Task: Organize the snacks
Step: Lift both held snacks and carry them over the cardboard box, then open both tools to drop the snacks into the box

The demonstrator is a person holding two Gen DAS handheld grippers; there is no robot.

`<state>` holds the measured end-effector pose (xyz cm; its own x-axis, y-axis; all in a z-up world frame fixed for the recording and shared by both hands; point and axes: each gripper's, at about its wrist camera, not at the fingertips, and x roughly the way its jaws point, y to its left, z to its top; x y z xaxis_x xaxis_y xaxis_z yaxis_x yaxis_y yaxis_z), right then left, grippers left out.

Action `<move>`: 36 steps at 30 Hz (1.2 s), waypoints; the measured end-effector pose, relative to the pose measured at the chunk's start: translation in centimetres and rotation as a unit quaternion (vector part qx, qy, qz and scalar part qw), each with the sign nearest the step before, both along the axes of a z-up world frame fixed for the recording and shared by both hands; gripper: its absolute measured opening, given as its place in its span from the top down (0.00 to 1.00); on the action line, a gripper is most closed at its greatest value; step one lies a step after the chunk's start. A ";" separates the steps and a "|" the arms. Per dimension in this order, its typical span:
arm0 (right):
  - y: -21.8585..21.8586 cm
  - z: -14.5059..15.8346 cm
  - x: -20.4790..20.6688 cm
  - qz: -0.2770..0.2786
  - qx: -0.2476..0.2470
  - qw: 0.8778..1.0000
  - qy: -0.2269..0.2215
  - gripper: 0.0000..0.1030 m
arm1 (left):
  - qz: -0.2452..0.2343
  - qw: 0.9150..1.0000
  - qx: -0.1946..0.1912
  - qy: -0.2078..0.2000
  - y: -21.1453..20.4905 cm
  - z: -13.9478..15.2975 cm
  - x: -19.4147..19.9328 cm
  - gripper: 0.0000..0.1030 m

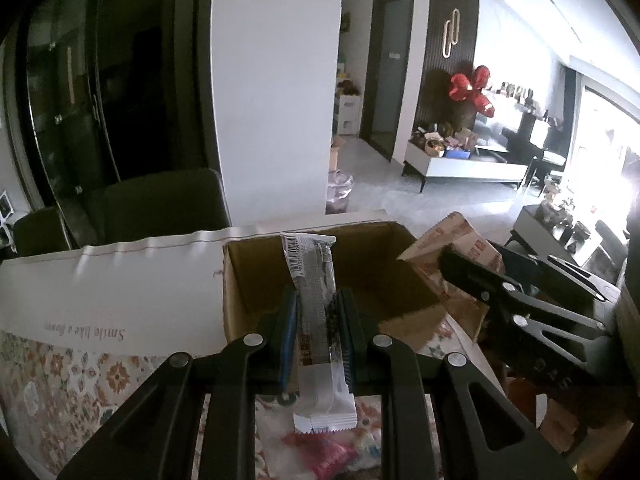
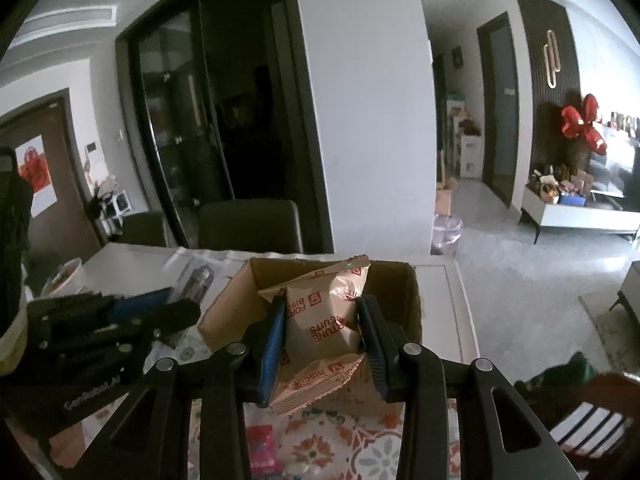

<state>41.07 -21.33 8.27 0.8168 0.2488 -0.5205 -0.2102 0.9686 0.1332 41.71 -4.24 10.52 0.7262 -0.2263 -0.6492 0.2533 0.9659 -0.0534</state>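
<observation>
My left gripper (image 1: 318, 312) is shut on a long grey-and-white snack bar (image 1: 316, 304), held upright above the near wall of an open cardboard box (image 1: 236, 280). My right gripper (image 2: 322, 320) is shut on a tan Fortune Biscuits packet (image 2: 320, 320), held over the same box (image 2: 412, 304). The right gripper with its packet (image 1: 460, 240) also shows in the left wrist view, at the box's right edge. The left gripper (image 2: 120, 320) shows at the left of the right wrist view.
A floral tablecloth (image 1: 60, 380) covers the table. A pink snack packet (image 2: 262, 448) lies near the front, also in the left view (image 1: 332, 456). White paper with print (image 1: 100, 288) lies left of the box. Dark chairs (image 2: 248, 224) stand behind the table. A bowl (image 2: 64, 276) sits far left.
</observation>
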 end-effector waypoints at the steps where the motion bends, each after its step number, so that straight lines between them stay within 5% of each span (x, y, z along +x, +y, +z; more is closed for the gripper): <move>1: 0.0 -0.1 0.6 0.002 -0.001 1.000 0.005 0.63 | 0.002 1.000 0.002 0.006 -0.1 -0.2 1.1 0.80; 15: -1.1 -3.7 8.0 -0.016 0.006 0.996 0.090 0.62 | 0.022 0.998 0.001 0.060 -1.2 -3.9 7.9 0.79; 19: -1.2 -4.1 8.5 -0.030 0.000 0.995 0.097 0.47 | 0.034 0.998 0.001 0.054 -1.1 -4.0 8.0 0.58; 25: -1.4 -3.8 7.7 -0.044 -0.017 0.994 0.094 0.46 | 0.050 0.998 0.006 0.024 -0.2 -2.6 6.0 0.36; 36: -1.1 -1.3 1.0 -0.036 -0.014 0.999 0.028 0.35 | 0.047 0.999 0.012 -0.023 0.5 -0.4 -1.0 0.21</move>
